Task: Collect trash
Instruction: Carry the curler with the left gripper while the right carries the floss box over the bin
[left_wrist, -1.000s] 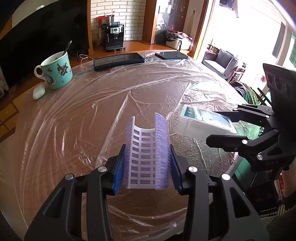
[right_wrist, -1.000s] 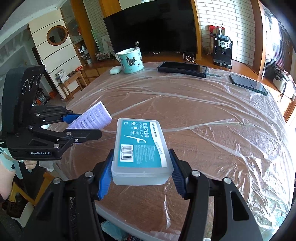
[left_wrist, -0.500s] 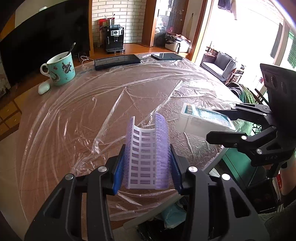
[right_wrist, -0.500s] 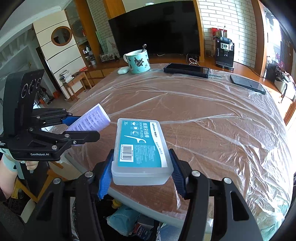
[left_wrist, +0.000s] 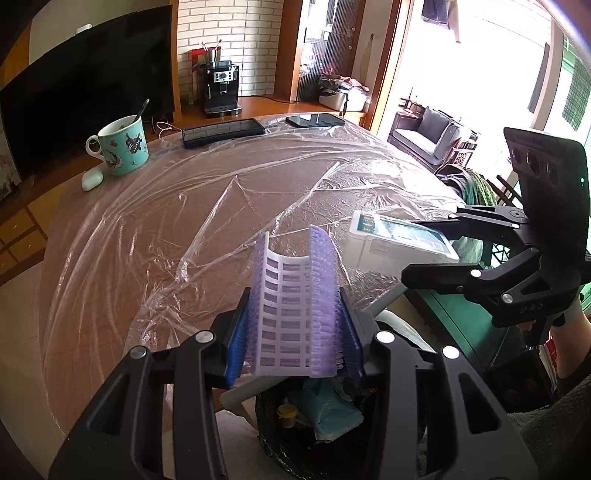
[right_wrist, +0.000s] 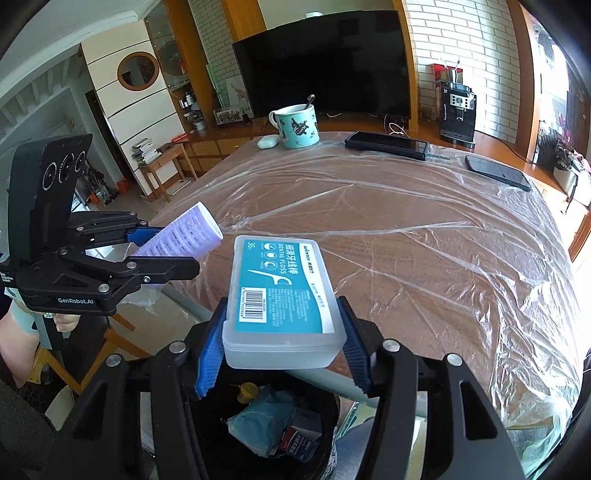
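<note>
Clear plastic film is spread over the round wooden table (right_wrist: 424, 258). Past its near edge, above the black trash bin (right_wrist: 207, 421), a purple bristled roller (left_wrist: 293, 306) is clamped in the left gripper (left_wrist: 291, 332) and a dental floss box (right_wrist: 282, 299) in the right gripper (right_wrist: 282, 354). Along the far edge stand a mug (right_wrist: 297, 125) and two phones (right_wrist: 386, 144).

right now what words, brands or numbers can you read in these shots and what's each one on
"DENTAL FLOSS" on the teal label of the floss box, held in the right tongs.
"36" at that label's top corner.
"GenRobot.AI" on the body of the left tongs.
Chinese characters run along the label; the fine print and barcode digits are too small to read.
The purple hair roller, the mug and the coffee machine show no readable text.
</note>
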